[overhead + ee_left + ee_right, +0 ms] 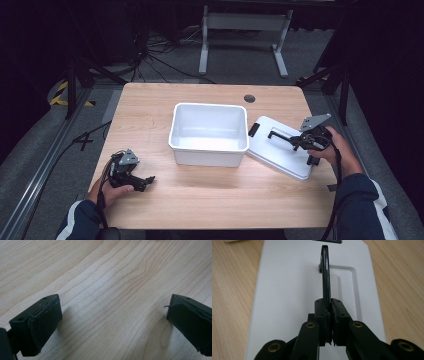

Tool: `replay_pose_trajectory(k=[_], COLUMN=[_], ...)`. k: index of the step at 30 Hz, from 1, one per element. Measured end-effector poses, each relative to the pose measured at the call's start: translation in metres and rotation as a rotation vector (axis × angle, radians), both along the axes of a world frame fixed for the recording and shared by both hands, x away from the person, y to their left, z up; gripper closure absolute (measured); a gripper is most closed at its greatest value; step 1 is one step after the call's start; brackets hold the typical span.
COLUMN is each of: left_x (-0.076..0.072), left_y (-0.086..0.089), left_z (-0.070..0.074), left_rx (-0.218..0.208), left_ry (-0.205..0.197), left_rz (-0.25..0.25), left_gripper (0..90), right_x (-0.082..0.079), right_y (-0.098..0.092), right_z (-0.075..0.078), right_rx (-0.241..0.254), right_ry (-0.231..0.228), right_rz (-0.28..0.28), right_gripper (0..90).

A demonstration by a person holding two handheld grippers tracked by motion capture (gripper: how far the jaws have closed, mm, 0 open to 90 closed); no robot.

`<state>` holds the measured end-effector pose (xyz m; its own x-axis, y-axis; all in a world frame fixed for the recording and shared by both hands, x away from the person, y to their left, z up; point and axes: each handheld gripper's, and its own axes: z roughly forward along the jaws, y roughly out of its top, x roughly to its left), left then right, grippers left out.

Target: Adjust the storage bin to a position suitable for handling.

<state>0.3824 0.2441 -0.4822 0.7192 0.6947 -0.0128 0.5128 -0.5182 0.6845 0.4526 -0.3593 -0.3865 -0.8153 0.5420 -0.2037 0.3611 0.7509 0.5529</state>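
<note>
On table [210,195]: white bin [209,133] empty, right gripper [329,322] pinching lid handle [325,277]

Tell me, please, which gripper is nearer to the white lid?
The right. The right gripper is shut on the black handle of the white lid. The left gripper rests open on the table, beyond the white bin.

Bright overhead light floods the table [210,200]; surroundings fall dark. Soft shadows, mild glare on the lid [287,290], close jaws blurred.
</note>
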Motion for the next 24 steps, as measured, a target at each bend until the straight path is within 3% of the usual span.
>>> replay_pose_trajectory(k=[10,15,18,24], left_x=[0.0,0.0,0.0,-0.001], left_y=[0.0,0.0,0.0,0.0], left_z=[0.0,0.0,0.0,0.0], left_rx=[0.0,0.0,0.0,-0.003], left_ry=[0.0,0.001,0.0,0.001], left_rz=[0.0,-0.002,-0.001,0.007], left_gripper=[0.5,0.4,0.5,0.5], right_x=[-0.004,-0.009,-0.014,-0.023], right_y=[-0.004,0.001,0.007,0.014], right_z=[0.004,0.011,0.016,0.022], right_rx=[0.025,0.06,0.064,0.082], right_ry=[-0.037,-0.075,-0.081,-0.095], right_rz=[-0.023,-0.017,-0.027,-0.035], right_gripper=[78.9,71.0,64.0,58.6])
